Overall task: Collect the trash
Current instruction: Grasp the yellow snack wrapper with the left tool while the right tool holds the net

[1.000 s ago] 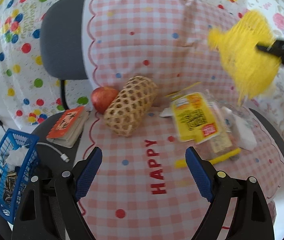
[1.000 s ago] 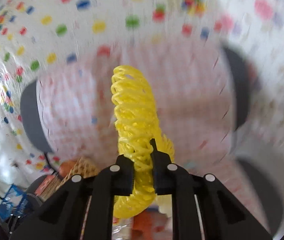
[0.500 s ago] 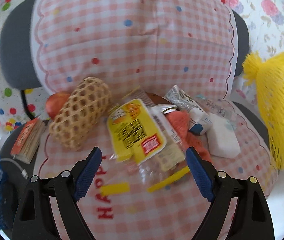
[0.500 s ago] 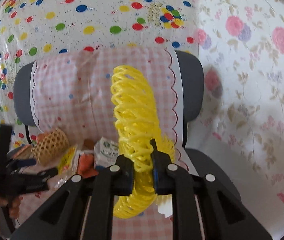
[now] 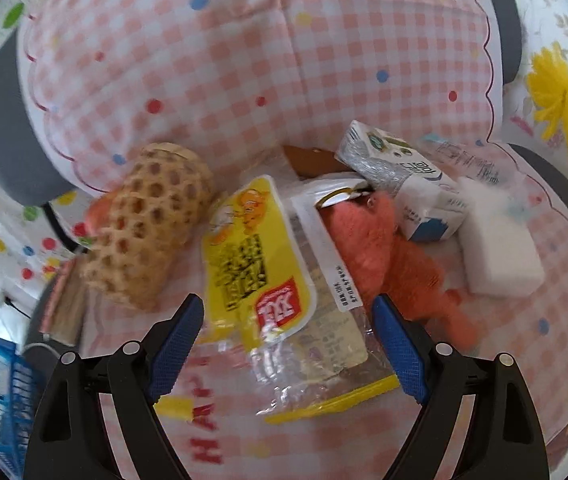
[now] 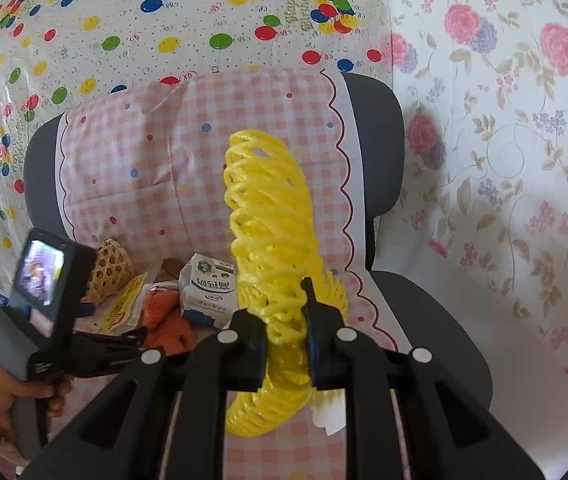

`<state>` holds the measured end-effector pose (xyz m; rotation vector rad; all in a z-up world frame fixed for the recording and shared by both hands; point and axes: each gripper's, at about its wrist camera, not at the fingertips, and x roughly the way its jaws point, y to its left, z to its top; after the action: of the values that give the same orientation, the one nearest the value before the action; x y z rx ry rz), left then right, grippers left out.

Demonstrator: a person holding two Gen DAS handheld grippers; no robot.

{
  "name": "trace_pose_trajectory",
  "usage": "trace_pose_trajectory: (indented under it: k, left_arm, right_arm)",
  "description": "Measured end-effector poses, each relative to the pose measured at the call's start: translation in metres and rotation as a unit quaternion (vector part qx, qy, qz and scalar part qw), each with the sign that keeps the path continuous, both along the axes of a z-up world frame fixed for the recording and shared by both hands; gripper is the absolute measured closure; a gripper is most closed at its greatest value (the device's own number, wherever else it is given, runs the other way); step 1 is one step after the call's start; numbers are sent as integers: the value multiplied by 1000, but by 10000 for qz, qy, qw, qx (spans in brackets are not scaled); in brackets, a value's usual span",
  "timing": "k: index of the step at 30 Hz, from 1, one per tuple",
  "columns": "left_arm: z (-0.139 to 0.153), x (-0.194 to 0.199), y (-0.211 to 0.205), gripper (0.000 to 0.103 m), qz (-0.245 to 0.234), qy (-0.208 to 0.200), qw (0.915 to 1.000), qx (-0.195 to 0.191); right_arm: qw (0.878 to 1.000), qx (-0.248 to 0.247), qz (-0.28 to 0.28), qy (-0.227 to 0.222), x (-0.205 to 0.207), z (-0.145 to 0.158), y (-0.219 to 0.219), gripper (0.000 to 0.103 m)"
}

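Our right gripper (image 6: 286,334) pinches a yellow mesh net bag (image 6: 271,240) aloft; our left gripper (image 5: 288,344), fingers spread, hovers over a yellow-labelled clear wrapper (image 5: 259,264) near the chair seat's (image 5: 504,360) front edge.

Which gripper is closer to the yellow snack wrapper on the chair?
Left. The left gripper is open right over the yellow snack wrapper, a finger on each side. The right gripper is off to its right, shut on the yellow mesh bag.
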<state>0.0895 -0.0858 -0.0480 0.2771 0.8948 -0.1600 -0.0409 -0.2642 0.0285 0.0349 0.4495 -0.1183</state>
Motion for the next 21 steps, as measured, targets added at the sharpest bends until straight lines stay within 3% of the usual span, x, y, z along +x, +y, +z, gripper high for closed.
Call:
trace_pose_trajectory:
  k: [3, 5, 11, 12, 14, 15, 21]
  left_arm:
    - [9, -6, 22, 23, 134, -132, 9998, -4]
    - [14, -6, 38, 32, 269, -171, 9995, -69]
    - [22, -4, 86, 49, 576, -261, 9970, -441]
    - [22, -4, 88, 48, 504, -268, 9970, -530]
    - [21, -9, 85, 29, 166, -193, 9976, -649]
    - [20, -12, 80, 24, 69, -185, 9978, -633]
    - [-2, -12, 41, 24, -269, -187, 9995, 12]
  right_arm:
    - [10000, -8, 8, -3, 0, -1, 2, 88]
    - [10000, 15, 39, 0, 0, -2, 4, 88]
    - [9999, 6, 144, 45, 2, -3, 17, 88]
    - [9999, 2, 158, 50, 2, -3, 19, 88]
    - [9998, 3, 164, 66, 2, -4, 22, 88]
    - [9998, 3, 164, 77, 3, -4, 23, 88]
    - [9997, 24, 199, 151, 3, -7, 28, 88]
